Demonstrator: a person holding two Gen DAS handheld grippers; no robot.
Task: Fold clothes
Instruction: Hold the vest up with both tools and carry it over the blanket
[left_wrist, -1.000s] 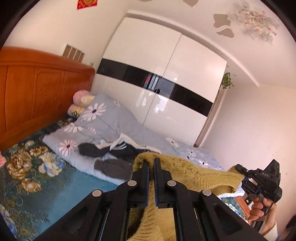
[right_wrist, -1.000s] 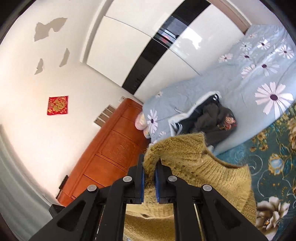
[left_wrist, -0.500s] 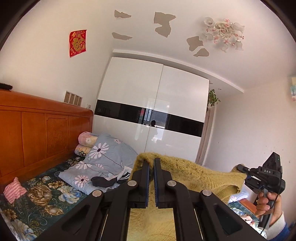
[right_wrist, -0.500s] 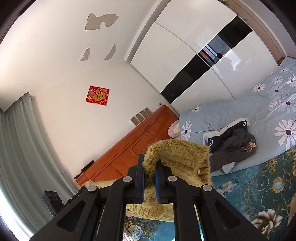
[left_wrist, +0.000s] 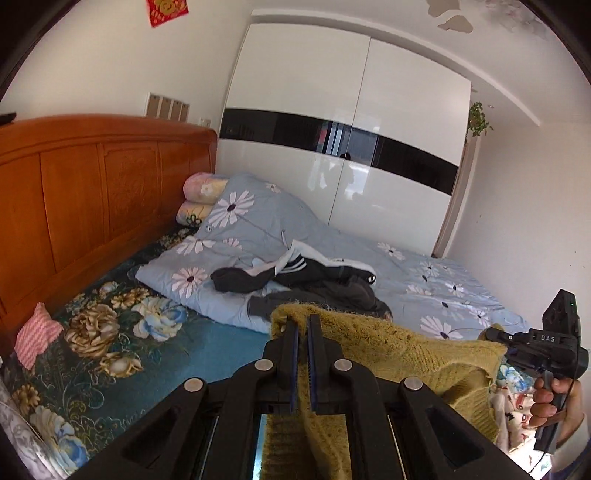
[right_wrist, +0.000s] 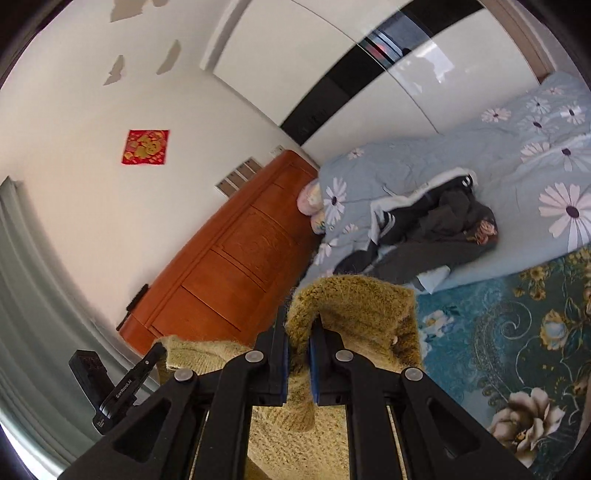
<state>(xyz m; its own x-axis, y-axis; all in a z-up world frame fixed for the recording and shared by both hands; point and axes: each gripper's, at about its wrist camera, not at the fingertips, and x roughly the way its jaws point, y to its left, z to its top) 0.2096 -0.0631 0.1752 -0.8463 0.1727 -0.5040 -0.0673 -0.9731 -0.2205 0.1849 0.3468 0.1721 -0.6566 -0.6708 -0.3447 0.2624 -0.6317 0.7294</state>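
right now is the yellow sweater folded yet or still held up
Held up, not folded: the yellow sweater hangs stretched between the left gripper and right gripper, both shut on its edge.

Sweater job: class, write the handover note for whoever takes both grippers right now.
Left gripper: shut on one top corner of the sweater.
Right gripper: shut on the other corner.
Sweater hangs between them above the bed, unfolded.
Dark clothes lie heaped on the quilt, untouched.
Done: sweater picked up and spread.
Left: lay it flat, fold it, then do the heap.
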